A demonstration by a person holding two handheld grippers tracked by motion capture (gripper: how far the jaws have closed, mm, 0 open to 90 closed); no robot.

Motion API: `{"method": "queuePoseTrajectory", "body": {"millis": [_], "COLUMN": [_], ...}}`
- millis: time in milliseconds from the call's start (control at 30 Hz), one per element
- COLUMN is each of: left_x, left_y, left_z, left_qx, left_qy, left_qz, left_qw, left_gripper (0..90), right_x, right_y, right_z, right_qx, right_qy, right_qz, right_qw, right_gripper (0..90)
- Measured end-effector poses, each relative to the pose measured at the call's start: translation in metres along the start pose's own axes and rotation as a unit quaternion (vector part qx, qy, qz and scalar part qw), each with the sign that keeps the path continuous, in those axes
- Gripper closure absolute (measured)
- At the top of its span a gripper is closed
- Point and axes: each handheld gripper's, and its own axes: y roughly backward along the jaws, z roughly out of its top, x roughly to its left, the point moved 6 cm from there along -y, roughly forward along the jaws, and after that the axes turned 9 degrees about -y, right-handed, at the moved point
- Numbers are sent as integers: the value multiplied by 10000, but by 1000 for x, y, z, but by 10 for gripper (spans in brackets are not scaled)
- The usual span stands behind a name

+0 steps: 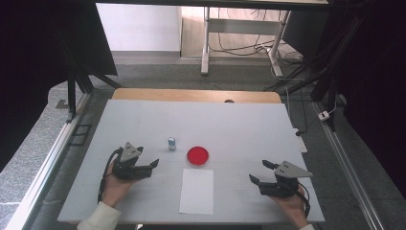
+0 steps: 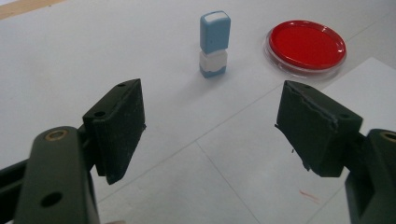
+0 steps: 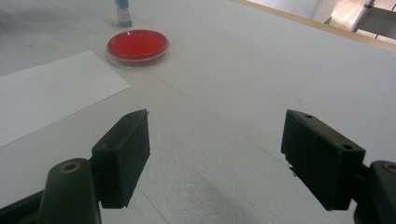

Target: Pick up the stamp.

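Near the middle of the desk (image 1: 143,120), a small blue and white stamp (image 1: 172,143) is seen standing upright, with a round red ink pad (image 1: 197,155) just beside it on the side toward the right edge. A white sheet of paper (image 1: 197,190) is laid flat between the ink pad and the near edge, its far end close to the pad.

Toward the near left corner, the left gripper (image 1: 154,164) is held in a hand (image 1: 115,184) with its jaws spread wide and nothing between them. In the left gripper view the stamp (image 2: 215,44) is seen ahead of the jaws, well apart from them, blue cap uppermost, and the ink pad (image 2: 306,45) is seen next to it, with a corner of the paper (image 2: 369,77) nearer the gripper.

Toward the near right corner, the right gripper (image 1: 258,173) is held in the other hand (image 1: 292,206), its jaws likewise wide and empty. In the right gripper view only bare desk surface is found between the jaws; the ink pad (image 3: 137,46), the stamp (image 3: 123,14) behind it, and the paper (image 3: 51,91) are seen farther off.
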Motion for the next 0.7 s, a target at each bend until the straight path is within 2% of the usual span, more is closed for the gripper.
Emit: {"method": "queuePoseTrajectory", "body": {"millis": [233, 533, 700], "left_x": [4, 12, 17], "left_y": [-8, -33, -41], "left_z": [11, 29, 34], "left_qx": [-67, -58, -60], "left_qy": [-61, -213, -205], "left_qz": [-38, -36, -87], "left_qw": [10000, 9998, 9997], "left_gripper": [255, 296, 307], "right_x": [0, 0, -1], "right_y": [-1, -2, -1], "right_z": [0, -1, -1], "right_qx": [17, 34, 27], "right_qy": [-6, -11, -4], "right_qz": [-2, -11, -7], "right_qw": [10000, 10000, 10000], "right_gripper": [232, 233, 233]}}
